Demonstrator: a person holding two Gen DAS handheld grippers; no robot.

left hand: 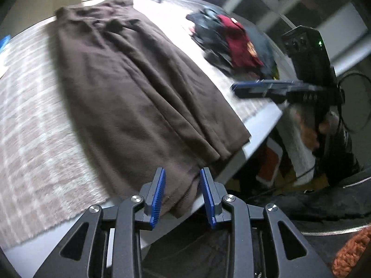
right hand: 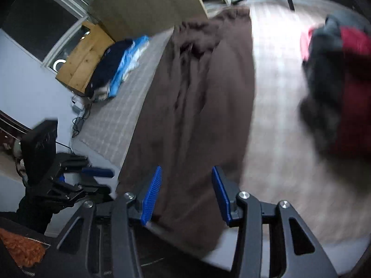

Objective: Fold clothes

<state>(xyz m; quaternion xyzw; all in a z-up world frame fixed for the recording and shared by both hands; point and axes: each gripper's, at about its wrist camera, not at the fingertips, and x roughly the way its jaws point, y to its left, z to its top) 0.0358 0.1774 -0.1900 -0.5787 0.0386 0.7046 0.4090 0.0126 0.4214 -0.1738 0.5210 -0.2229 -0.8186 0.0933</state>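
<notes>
Showing no readable writing, brown garment [left hand: 129, 88] lies flat.

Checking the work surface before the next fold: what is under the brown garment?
The brown garment lies on a pale checked cloth that shows on both its long sides. Its near end overhangs the table edge. Anything beneath the garment itself is covered.

Left gripper [left hand: 182, 194] and right gripper [right hand: 186, 193], both with jaws parted, side by side.
</notes>
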